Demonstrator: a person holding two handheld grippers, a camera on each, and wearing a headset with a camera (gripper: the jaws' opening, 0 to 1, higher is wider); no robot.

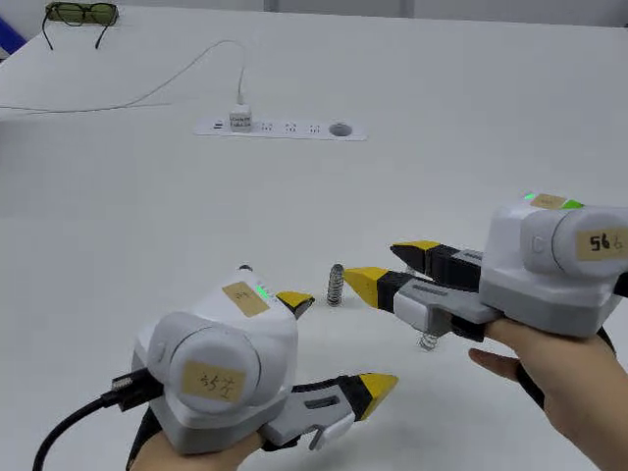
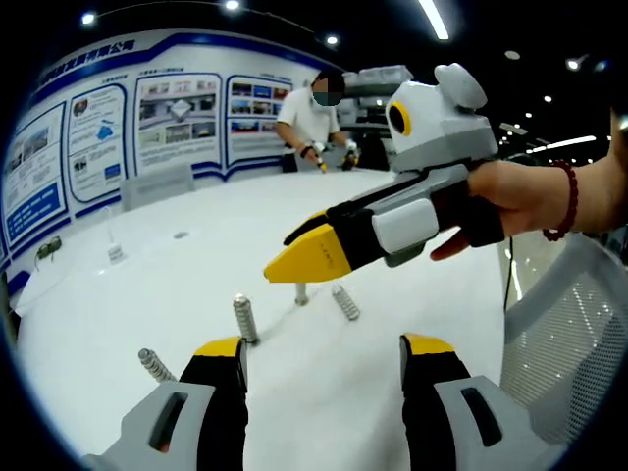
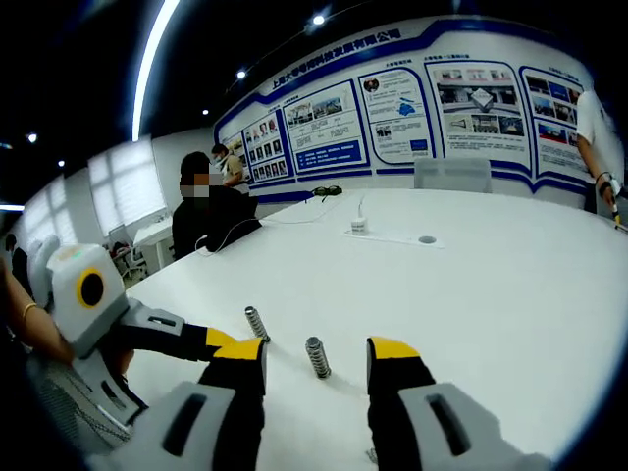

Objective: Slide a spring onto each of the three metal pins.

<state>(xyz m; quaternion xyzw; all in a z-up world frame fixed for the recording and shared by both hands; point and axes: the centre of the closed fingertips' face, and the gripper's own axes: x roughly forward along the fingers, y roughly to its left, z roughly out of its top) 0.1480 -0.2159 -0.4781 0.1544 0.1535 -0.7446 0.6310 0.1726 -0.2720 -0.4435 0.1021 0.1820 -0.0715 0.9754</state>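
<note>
On the white table point(image 1: 147, 216) a short coil spring point(image 1: 336, 285) stands upright between my two grippers. A second spring point(image 1: 429, 340) lies under the right gripper's body. The left gripper point(image 1: 336, 341) is open and holds nothing. In its own view, the left gripper point(image 2: 324, 345) faces an upright spring point(image 2: 244, 319), another spring point(image 2: 155, 365) to the left, a tilted spring point(image 2: 344, 301) and a small bare pin point(image 2: 301, 292). The right gripper point(image 1: 391, 263) is open, empty, its tips near the upright spring. In its view, the right gripper point(image 3: 316, 349) frames a spring point(image 3: 316, 356); a further spring point(image 3: 257, 323) stands beyond.
A white power strip point(image 1: 280, 128) with a plugged-in charger and cable lies mid-table, far from the work. Dark glasses point(image 1: 80, 14) rest at the far left corner. People point(image 3: 211, 211) sit or stand beyond the table. A mesh chair point(image 2: 569, 324) stands beside it.
</note>
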